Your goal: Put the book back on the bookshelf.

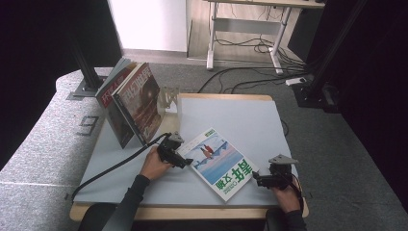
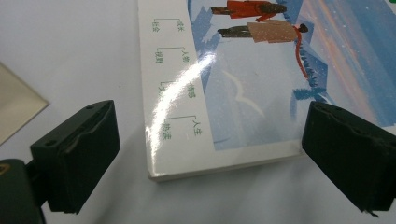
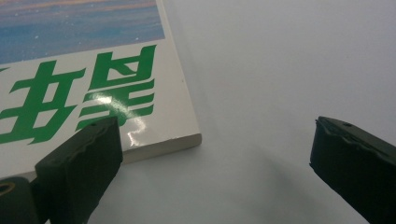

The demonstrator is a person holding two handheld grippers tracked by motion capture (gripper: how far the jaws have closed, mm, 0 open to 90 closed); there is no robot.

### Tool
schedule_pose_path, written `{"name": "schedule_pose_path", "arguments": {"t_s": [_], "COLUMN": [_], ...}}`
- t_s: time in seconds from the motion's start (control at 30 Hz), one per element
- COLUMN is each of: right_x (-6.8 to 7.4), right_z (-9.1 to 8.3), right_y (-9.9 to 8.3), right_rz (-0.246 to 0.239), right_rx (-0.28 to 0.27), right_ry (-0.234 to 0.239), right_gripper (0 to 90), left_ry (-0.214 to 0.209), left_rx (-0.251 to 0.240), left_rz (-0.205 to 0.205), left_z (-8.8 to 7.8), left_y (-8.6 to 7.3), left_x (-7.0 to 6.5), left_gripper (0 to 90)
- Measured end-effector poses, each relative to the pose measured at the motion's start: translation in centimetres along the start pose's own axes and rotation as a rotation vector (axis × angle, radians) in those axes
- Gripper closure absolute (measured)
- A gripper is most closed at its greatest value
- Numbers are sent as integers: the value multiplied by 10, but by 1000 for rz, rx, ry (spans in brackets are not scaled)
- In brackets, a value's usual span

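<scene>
High view gives us the magazine (image 1: 222, 163) lying flat and askew on the grey table mat (image 1: 231, 120), between our two grippers. Our left gripper (image 1: 185, 162) sits at its left corner, jaws spread wide either side of that corner. Our right gripper (image 1: 257, 179) is at the opposite corner, jaws likewise apart, gripping nothing. Farther back, two books (image 1: 132, 103) stand leaning by a clear stand (image 1: 168, 100).

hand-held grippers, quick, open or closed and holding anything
Left hand-held gripper: open, jaws either side of the magazine corner, holding nothing.
Right hand-held gripper: open, at the magazine's other corner, holding nothing.
</scene>
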State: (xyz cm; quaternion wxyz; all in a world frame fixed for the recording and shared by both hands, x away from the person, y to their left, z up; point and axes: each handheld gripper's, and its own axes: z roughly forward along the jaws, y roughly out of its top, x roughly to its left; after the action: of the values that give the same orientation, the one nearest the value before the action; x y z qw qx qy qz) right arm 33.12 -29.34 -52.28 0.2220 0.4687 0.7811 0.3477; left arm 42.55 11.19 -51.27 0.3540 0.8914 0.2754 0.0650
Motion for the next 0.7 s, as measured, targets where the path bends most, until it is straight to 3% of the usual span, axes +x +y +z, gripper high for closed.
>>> {"name": "schedule_pose_path", "arguments": {"t_s": [0.2,0.23,0.43,0.7], "right_x": [3,3,1,-2], "right_z": [1,1,3,5], "right_y": [-4,-4,-5,-4], "right_rz": [-5,-4,5,14], "right_rx": [13,14,15,17], "right_ry": [7,7,10,8], "right_gripper": [19,11,0,0], "left_ry": [-44,-75,-76,-41], "left_rx": [2,2,12,15], "left_rz": [-15,-28,-43,-64], "left_z": [5,6,6,4], "left_y": [0,0,0,-3], "left_x": [2,2,1,-8], "left_gripper": [60,70,72,72]}}
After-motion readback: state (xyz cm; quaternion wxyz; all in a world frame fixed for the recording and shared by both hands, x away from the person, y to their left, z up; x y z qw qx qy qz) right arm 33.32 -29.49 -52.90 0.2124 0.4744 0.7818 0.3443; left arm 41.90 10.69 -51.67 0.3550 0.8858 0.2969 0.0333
